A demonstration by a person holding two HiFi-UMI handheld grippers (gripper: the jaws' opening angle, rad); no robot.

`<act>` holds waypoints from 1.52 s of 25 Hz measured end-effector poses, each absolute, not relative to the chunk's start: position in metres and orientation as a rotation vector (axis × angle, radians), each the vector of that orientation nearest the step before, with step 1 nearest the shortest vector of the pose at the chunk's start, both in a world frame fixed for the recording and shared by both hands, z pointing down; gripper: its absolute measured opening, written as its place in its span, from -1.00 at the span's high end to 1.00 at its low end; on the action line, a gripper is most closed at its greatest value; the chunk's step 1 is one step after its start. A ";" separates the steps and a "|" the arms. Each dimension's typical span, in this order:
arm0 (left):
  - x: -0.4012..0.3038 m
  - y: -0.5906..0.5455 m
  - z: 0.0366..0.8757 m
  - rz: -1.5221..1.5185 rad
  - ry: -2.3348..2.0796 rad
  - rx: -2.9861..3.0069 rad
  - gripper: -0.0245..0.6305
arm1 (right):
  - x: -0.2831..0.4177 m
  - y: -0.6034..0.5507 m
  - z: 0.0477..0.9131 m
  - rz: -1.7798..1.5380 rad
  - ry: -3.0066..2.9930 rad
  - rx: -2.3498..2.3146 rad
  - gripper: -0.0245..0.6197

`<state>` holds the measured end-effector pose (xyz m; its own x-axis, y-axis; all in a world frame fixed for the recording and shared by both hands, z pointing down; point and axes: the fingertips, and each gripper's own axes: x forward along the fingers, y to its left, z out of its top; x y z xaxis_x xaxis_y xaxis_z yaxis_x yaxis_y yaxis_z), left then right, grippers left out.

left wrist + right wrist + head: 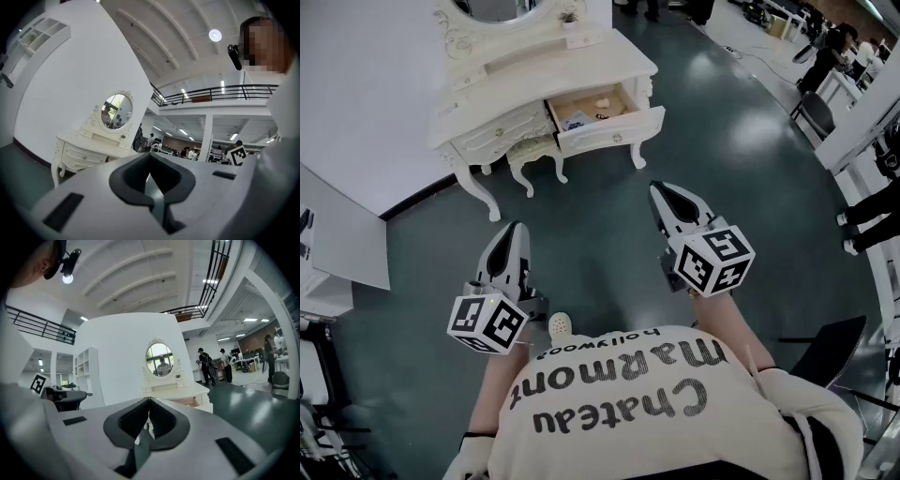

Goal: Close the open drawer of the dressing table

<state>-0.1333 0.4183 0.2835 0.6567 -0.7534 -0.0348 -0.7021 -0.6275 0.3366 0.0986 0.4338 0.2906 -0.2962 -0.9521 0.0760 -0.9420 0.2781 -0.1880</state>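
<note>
The white dressing table [553, 66] stands against the wall, some way ahead of me. Its right-hand drawer [602, 117] is pulled out, with small items showing inside. My left gripper [514, 228] and right gripper [661, 187] are held level over the dark floor, well short of the table, each with its jaws together and nothing between them. In the left gripper view the table [86, 151] and its oval mirror [116, 111] are left of the shut tips [150, 153]. In the right gripper view the open drawer [187, 402] is just right of the shut tips [149, 399].
A small white stool [532, 155] is tucked under the table. A white cabinet [328, 253] stands at the left edge. Chairs [814, 112] and people [825, 52] are at the far right. Dark floor [591, 225] lies between me and the table.
</note>
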 end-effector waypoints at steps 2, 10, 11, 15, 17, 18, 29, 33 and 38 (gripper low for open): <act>-0.132 0.420 0.285 -0.248 -1.167 2.581 0.90 | 0.100 0.436 0.294 -0.319 2.468 -1.827 0.84; -0.128 0.440 0.302 -0.233 -1.173 2.548 0.90 | 0.102 0.451 0.313 -0.380 2.482 -1.825 0.84; -0.128 0.443 0.306 -0.224 -1.171 2.540 0.90 | 0.103 0.452 0.316 -0.399 2.472 -1.820 0.84; -0.131 0.447 0.325 -0.177 -1.174 2.495 0.90 | 0.100 0.451 0.334 -0.494 2.466 -1.793 0.84; -0.134 0.444 0.332 -0.170 -1.180 2.473 0.90 | 0.094 0.447 0.342 -0.509 2.491 -1.782 0.84; -0.135 0.442 0.336 -0.167 -1.180 2.467 0.90 | 0.091 0.445 0.345 -0.507 2.504 -1.778 0.84; -0.133 0.380 0.336 -0.185 -1.151 2.461 0.90 | 0.075 0.385 0.348 -0.533 2.561 -1.717 0.84; -0.131 0.350 0.327 -0.189 -1.142 2.480 0.90 | 0.071 0.353 0.341 -0.532 2.573 -1.705 0.84; -0.134 0.309 0.313 -0.201 -1.139 2.499 0.90 | 0.071 0.311 0.332 -0.541 2.555 -1.728 0.84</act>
